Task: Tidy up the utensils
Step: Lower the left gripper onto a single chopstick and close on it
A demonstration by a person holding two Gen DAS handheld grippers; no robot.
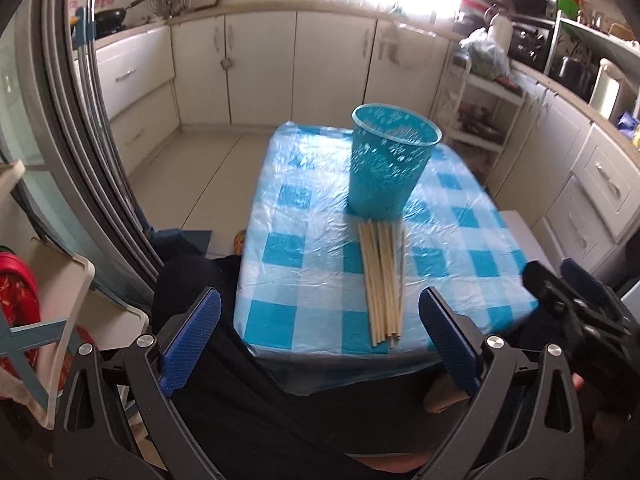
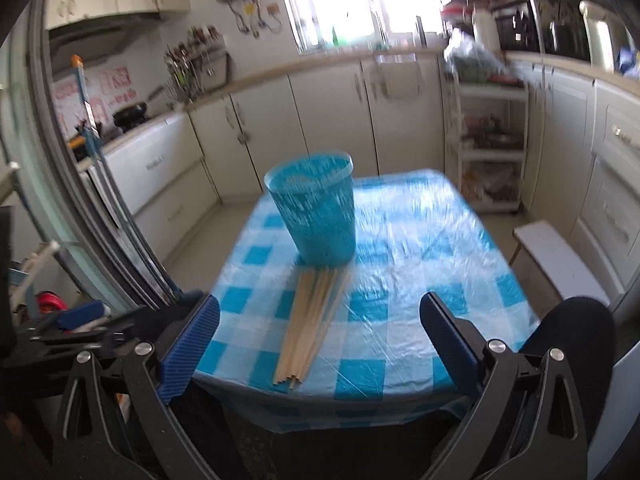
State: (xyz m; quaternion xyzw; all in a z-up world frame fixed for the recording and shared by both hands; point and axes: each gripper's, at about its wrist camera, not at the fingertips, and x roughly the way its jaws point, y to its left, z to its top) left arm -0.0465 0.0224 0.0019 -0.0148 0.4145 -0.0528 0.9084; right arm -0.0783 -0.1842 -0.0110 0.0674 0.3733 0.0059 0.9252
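A bundle of several pale wooden chopsticks [image 1: 383, 282] lies on the blue-and-white checked table [image 1: 288, 248], ends toward the near edge. A tall teal perforated cup [image 1: 390, 160] stands upright just behind them. Both show in the right wrist view too: chopsticks [image 2: 312, 320], cup [image 2: 316, 210], table [image 2: 420, 280]. My left gripper [image 1: 320, 340] is open and empty, held before the near table edge. My right gripper [image 2: 320, 344] is open and empty, also short of the near edge. The right gripper also shows at the right of the left wrist view [image 1: 576, 308].
White kitchen cabinets [image 1: 260, 68] run along the back and right walls. A white shelf cart [image 2: 492, 152] stands beyond the table's right corner. A white stool [image 2: 556, 256] sits to the right. A sliding door frame [image 1: 76, 128] is at the left.
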